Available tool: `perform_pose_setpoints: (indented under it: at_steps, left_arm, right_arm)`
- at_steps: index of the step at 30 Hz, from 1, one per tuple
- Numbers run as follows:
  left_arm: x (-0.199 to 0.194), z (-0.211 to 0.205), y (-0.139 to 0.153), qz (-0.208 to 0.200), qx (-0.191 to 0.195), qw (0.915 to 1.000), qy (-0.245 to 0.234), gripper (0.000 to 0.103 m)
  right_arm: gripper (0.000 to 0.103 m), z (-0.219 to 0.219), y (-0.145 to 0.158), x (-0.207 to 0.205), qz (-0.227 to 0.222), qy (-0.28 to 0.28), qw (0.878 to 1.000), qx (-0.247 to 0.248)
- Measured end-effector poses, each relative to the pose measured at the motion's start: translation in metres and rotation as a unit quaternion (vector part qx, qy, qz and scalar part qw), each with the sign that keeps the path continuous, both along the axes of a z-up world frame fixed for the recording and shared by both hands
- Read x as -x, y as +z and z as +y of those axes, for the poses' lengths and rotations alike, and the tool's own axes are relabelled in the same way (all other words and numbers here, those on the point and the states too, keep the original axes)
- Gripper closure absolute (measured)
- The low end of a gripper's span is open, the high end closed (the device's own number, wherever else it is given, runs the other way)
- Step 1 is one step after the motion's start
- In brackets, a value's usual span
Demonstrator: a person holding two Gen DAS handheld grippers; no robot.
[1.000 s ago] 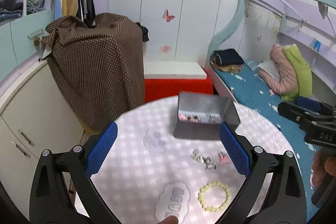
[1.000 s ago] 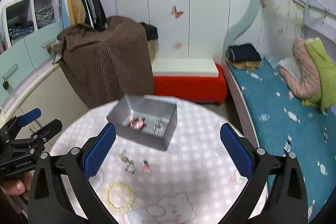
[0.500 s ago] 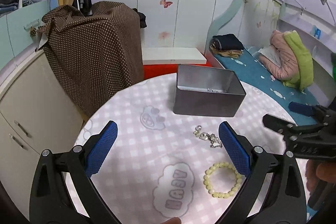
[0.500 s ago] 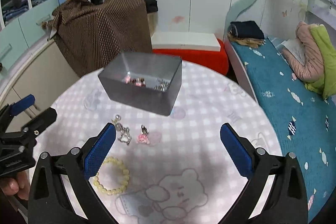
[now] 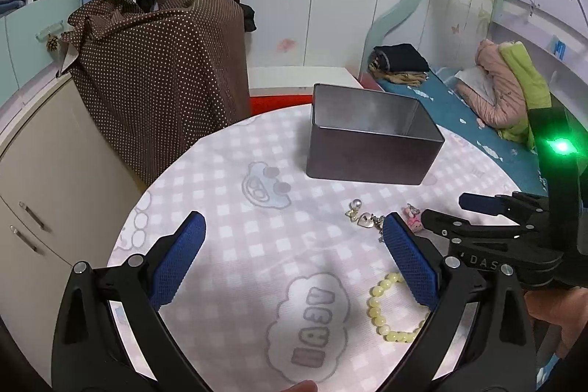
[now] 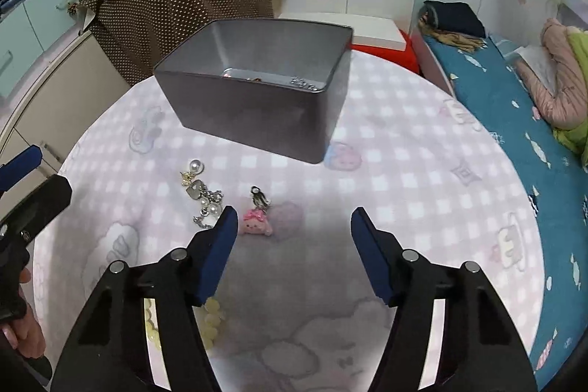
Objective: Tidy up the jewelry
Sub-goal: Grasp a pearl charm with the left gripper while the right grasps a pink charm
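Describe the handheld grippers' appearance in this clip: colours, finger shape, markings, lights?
Both the left gripper and right gripper are black linkage frames with silver rivets and blue textured pads. From the left wrist view, the right gripper's body shows white lettering "DAS" and a green light.

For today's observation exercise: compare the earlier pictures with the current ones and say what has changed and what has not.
Both hand-held grippers have sunk toward the table. The right hand-held gripper has just been closing its jaws partway, nothing between them yet, beside the pink charm. The left hand-held gripper stays open. The tin, bead bracelet and pearl charms lie unmoved.
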State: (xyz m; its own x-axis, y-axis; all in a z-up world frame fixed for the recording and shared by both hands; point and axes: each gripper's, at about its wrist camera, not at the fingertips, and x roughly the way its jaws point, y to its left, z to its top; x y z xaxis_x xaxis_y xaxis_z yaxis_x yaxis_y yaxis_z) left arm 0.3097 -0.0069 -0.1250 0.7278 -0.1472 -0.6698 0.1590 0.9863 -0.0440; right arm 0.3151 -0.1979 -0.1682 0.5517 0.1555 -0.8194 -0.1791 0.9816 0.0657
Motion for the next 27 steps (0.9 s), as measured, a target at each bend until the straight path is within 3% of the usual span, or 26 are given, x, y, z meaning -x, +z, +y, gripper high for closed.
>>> perform_pose_setpoints:
  at_steps: [8, 12, 27]
  left_arm:
    - [-0.008, -0.002, -0.006, 0.007, -0.004, 1.0, -0.004, 0.006]
    - [-0.012, -0.005, -0.01, 0.01, -0.006, 0.9999, -0.006, 0.006]
    - [-0.042, -0.028, -0.028, 0.028, -0.026, 0.9987, -0.034, 0.006]
  right_arm:
    - [0.06, 0.008, -0.013, -0.013, 0.008, 0.011, 1.0, -0.002]
    - [0.089, 0.011, -0.014, -0.013, 0.001, 0.025, 1.0, 0.01]
    - [0.089, -0.016, -0.004, 0.002, -0.006, 0.013, 0.999, -0.037]
